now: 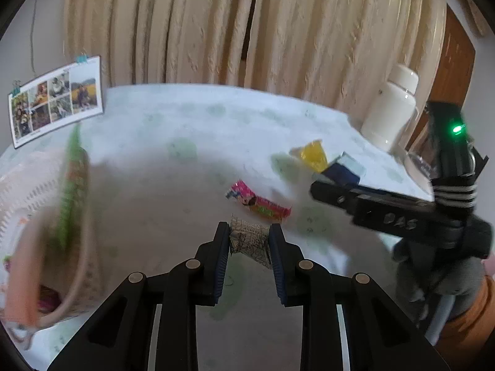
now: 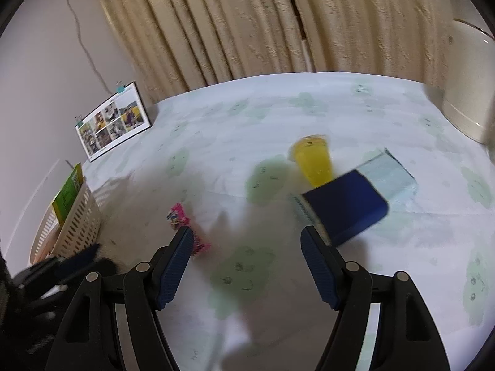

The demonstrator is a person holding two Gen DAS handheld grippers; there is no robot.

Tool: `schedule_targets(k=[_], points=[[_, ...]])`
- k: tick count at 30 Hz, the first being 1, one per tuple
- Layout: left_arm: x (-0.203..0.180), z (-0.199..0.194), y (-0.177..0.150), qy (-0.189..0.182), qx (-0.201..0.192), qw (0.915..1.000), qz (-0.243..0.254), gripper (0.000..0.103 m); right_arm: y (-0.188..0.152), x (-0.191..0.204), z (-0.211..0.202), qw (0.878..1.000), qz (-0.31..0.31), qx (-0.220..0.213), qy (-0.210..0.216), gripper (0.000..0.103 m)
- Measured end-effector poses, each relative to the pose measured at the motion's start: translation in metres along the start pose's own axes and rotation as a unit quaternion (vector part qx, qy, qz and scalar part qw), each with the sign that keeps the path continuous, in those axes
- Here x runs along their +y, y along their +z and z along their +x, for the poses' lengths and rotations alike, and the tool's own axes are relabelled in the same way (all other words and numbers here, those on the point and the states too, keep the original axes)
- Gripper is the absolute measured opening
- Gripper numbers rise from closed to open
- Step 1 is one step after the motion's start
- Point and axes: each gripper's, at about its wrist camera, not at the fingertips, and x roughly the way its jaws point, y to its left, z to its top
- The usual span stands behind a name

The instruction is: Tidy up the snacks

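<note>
Clearly, left gripper [image 1: 249, 237] pinches patterned snack packet [image 1: 251, 238]; no writing legible.

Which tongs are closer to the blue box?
Right. The right tongs hang open just beside the blue box; the left tongs, holding a patterned candy, sit farther away.

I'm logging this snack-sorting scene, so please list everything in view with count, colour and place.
Patterned snack: 1, black-and-white wrapper, clamped in left gripper.
Pink snack: 1, pink wrapper, on the tablecloth mid-table.
Jelly cup: 1, yellow, on its side beside the box.
Box: 1, dark blue and pale blue, table right.
Basket: 1, cream, table left, green packet inside.
Photo board: 1, against the wall.
Bottle: 1, white, far right.
Tablecloth: 1, white with green prints.
Curtain: beige, behind.
Left gripper: jaws shut on patterned snack.
Right gripper: jaws open, empty.
</note>
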Motion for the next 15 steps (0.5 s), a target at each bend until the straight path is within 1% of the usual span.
schedule_targets(k=[2, 5, 8, 10, 14, 15], points=[[0.003, -0.012, 0.002, 0.002, -0.013, 0.9999, -0.003, 0.027, 0.001, 0.006, 0.003, 1.0, -0.009, 0.005, 0.007, 0.068], [0.007, -0.028, 0.006, 0.005, -0.03, 0.9995, -0.007, 0.027, 0.0, 0.018, 0.008, 0.999, -0.026, 0.014, 0.016, 0.061], [0.014, -0.042, 0.008, 0.009, -0.045, 0.9989, -0.012, 0.027, 0.0, 0.032, 0.015, 0.998, -0.047, 0.025, 0.023, 0.053], [0.02, -0.052, 0.009, 0.014, -0.053, 0.9984, -0.016, 0.027, 0.0, 0.041, 0.022, 0.997, -0.062, 0.036, 0.03, 0.046], [0.035, -0.068, 0.01, 0.026, -0.07, 0.9968, -0.028, 0.027, 0.001, 0.051, 0.035, 0.995, -0.068, 0.053, 0.04, 0.041], [0.04, -0.071, 0.011, 0.029, -0.073, 0.9964, -0.031, 0.027, 0.001, 0.054, 0.039, 0.995, -0.07, 0.058, 0.043, 0.038]])
